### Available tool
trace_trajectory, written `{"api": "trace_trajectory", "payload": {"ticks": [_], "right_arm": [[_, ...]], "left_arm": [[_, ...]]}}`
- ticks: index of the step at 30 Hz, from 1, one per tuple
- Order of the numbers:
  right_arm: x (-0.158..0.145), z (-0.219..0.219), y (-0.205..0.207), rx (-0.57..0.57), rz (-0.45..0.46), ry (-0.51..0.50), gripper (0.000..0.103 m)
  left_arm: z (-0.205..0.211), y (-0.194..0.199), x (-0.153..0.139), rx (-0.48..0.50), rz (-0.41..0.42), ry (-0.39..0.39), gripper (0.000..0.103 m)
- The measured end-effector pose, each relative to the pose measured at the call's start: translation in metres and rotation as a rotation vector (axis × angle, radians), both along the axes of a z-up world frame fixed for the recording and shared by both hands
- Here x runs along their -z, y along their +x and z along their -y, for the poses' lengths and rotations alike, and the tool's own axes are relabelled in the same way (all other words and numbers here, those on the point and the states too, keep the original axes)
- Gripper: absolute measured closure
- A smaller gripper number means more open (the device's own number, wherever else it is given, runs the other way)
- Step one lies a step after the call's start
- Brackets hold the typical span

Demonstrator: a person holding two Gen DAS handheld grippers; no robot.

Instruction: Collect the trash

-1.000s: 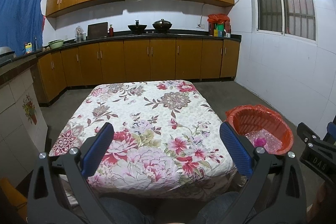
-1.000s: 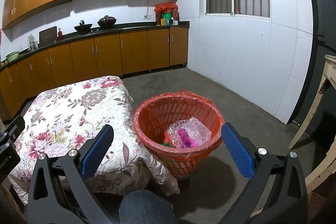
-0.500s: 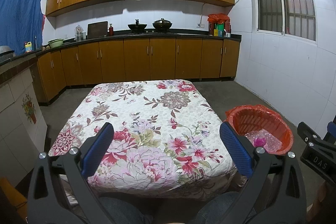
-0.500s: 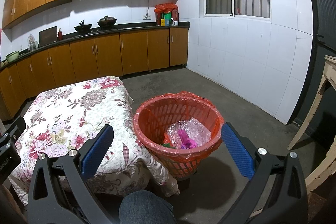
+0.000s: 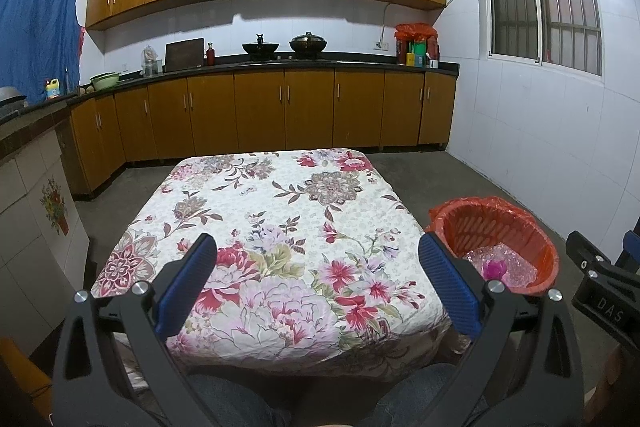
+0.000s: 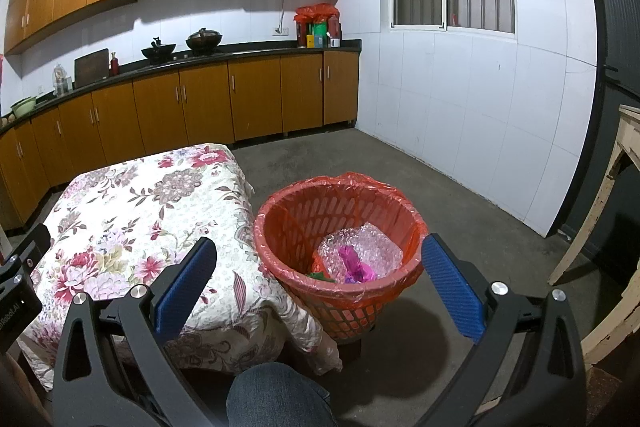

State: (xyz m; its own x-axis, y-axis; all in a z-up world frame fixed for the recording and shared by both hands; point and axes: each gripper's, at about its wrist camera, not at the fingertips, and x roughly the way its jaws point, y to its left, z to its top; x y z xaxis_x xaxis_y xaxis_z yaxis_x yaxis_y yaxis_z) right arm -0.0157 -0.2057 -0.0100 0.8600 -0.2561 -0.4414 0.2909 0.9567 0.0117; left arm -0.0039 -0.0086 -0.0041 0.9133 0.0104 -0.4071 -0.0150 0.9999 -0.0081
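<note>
An orange mesh trash basket [image 6: 340,223] lined with a red bag stands on the floor right of the table. Inside it lie clear bubble wrap [image 6: 360,251], a purple scrap [image 6: 352,263] and a bit of green. The same basket [image 5: 496,231] shows at the right in the left wrist view. My left gripper [image 5: 318,279] hangs open above the near edge of the table with its floral cloth [image 5: 280,227], nothing between its blue pads. My right gripper [image 6: 318,279] is open too, held before the basket's near rim, holding nothing. No loose trash shows on the cloth.
Wooden cabinets and a dark counter [image 5: 280,67] with pots run along the far wall. Bare concrete floor [image 6: 440,195] lies beyond the basket. A worn pale wooden frame [image 6: 616,227] stands at the far right. A person's knee [image 6: 276,395] in jeans sits below the right gripper.
</note>
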Motion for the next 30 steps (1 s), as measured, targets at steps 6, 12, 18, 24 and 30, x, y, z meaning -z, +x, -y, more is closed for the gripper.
{"api": "trace_trajectory", "payload": {"ticks": [6,12,18,24,30], "right_arm": [[0.0001,0.0001,0.0002,0.0,-0.001,0.0,0.002],[0.0002,0.0004,0.0007,0.0,-0.003,0.002,0.002],[0.0,0.0007,0.0008,0.0,-0.003,0.001,0.002],[-0.0002,0.0009,0.0008,0.0,-0.003,0.002,0.002],[-0.0004,0.0007,0.001,-0.001,-0.004,0.001,0.002]], "left_arm": [[0.0008,0.0004,0.0018,0.003,-0.004,0.001,0.004],[0.0001,0.0009,0.0013,0.003,-0.005,0.0,0.004],[0.0004,0.0014,0.0023,0.005,-0.007,0.001,0.004],[0.0009,0.0008,0.0025,0.005,-0.008,0.001,0.004],[0.0006,0.0015,0.0038,0.005,-0.011,0.001,0.004]]}}
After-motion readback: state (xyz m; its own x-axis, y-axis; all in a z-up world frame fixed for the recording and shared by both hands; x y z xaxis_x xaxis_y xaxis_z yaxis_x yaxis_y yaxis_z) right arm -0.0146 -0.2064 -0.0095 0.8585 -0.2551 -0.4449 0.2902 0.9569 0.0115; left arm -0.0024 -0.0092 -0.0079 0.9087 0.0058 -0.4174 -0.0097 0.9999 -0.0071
